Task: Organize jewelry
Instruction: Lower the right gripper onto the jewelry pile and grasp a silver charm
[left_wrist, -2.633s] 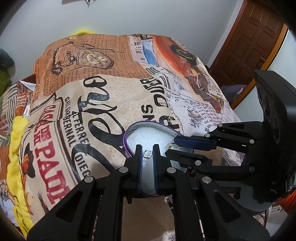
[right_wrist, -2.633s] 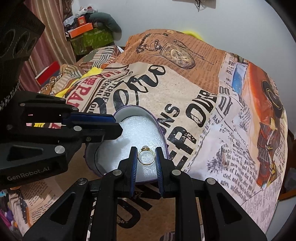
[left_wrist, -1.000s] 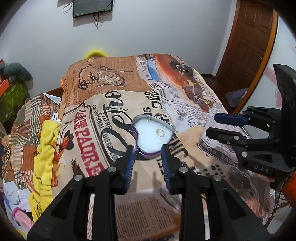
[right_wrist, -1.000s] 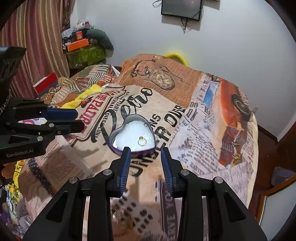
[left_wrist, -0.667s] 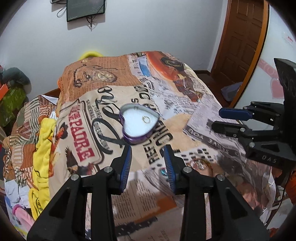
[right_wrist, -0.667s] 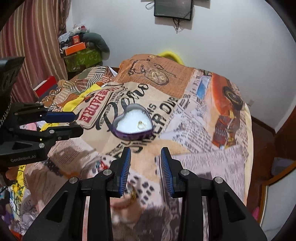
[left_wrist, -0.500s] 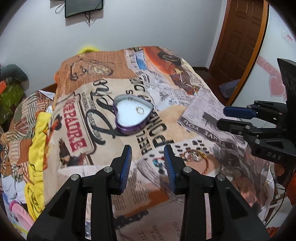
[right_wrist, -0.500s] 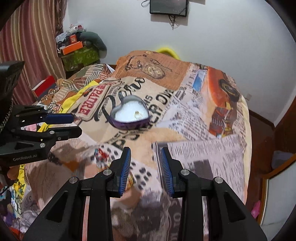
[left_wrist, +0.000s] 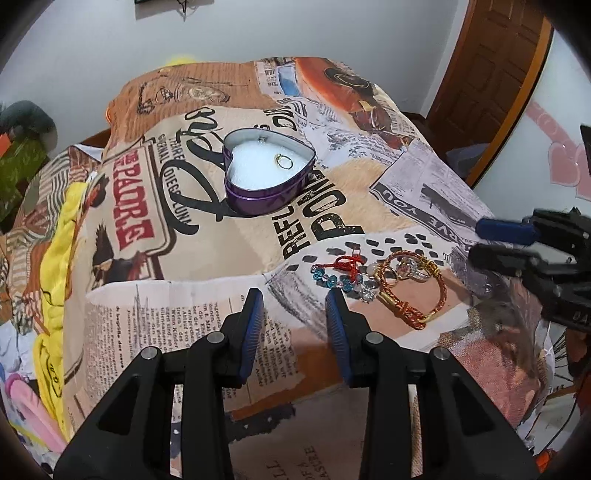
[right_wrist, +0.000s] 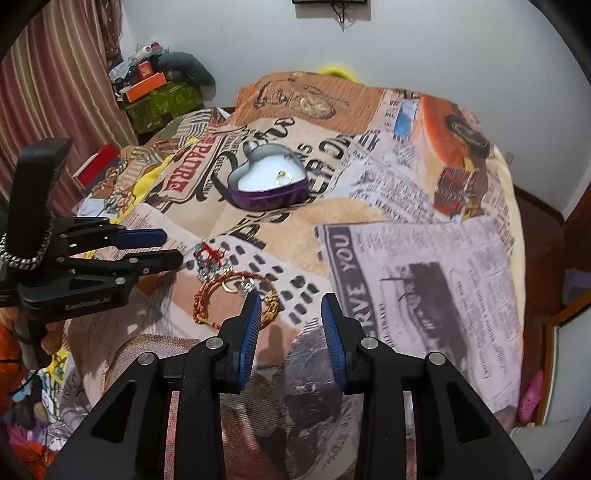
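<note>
- A printed blanket (left_wrist: 229, 251) with newspaper patterns covers the bed and carries everything; a wooden door (left_wrist: 491, 74) stands past its far right corner.
- The left gripper (left_wrist: 294, 317) hovers over the near part of the blanket, its blue-padded jaws spread wide with nothing between them.
- The right gripper (right_wrist: 288, 321) hovers low over the blanket's near edge, jaws likewise wide and empty; its left fingertip (right_wrist: 253, 314) overlaps the bangle in the right wrist view, and I cannot tell whether they touch.
- A purple heart-shaped tin (left_wrist: 269, 170) sits toward the middle of the blanket, lid off, lined with white foam.
- A red-and-gold twisted bangle (left_wrist: 410, 286) lies near the blanket's front edge, well apart from the tin.
- A beaded bracelet (left_wrist: 338, 275) with red cord and blue and clear beads lies just beside the bangle, on its left.
- A gold ring (left_wrist: 283, 161) rests on the foam inside the tin, toward its right lobe.
</note>
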